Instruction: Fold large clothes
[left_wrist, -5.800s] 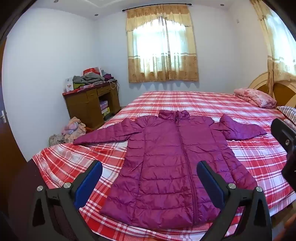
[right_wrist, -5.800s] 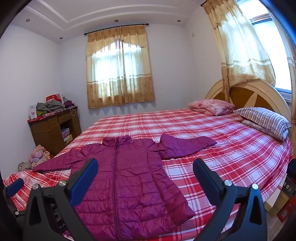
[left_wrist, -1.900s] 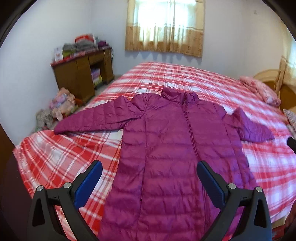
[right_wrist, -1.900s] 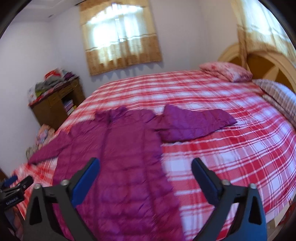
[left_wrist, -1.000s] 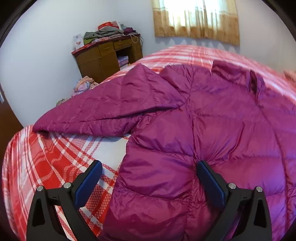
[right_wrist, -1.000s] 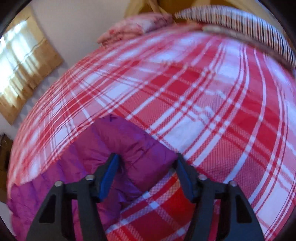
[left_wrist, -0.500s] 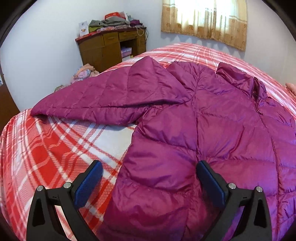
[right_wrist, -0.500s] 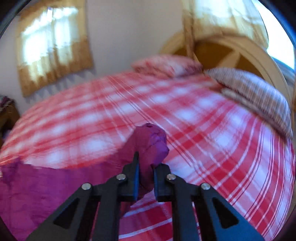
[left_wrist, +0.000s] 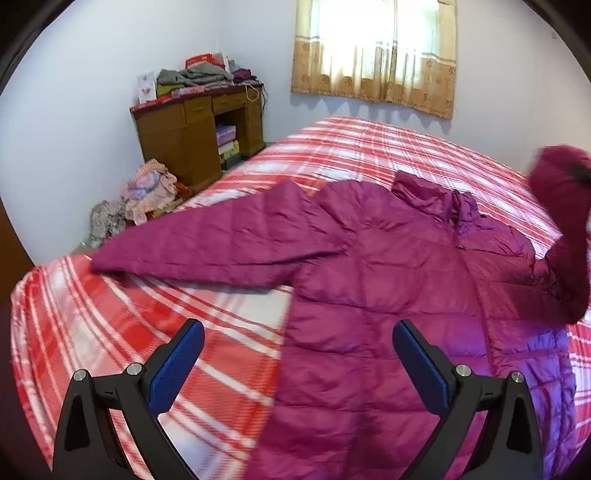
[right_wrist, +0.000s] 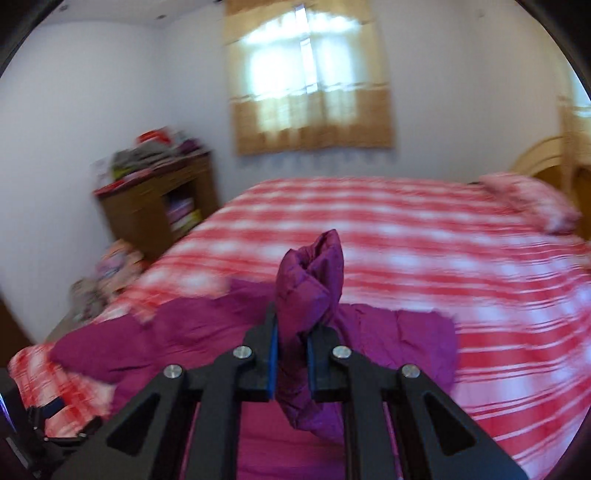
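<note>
Since a second ago, the left wrist view has pulled back: left gripper, spread and empty, hovers over the jacket near the bed's foot edge. Collar points toward the window-side edge, hem toward the camera; its long axis runs along the zip.

Right wrist view: right gripper pinches the sleeve cuff, now lifted. Best carry it low across the chest and lay it flat.

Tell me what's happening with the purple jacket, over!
Right gripper shut on jacket sleeve cuff, lifted. Left gripper open, empty. Purple puffer jacket flat on plaid bed. Nothing blocking.
</note>
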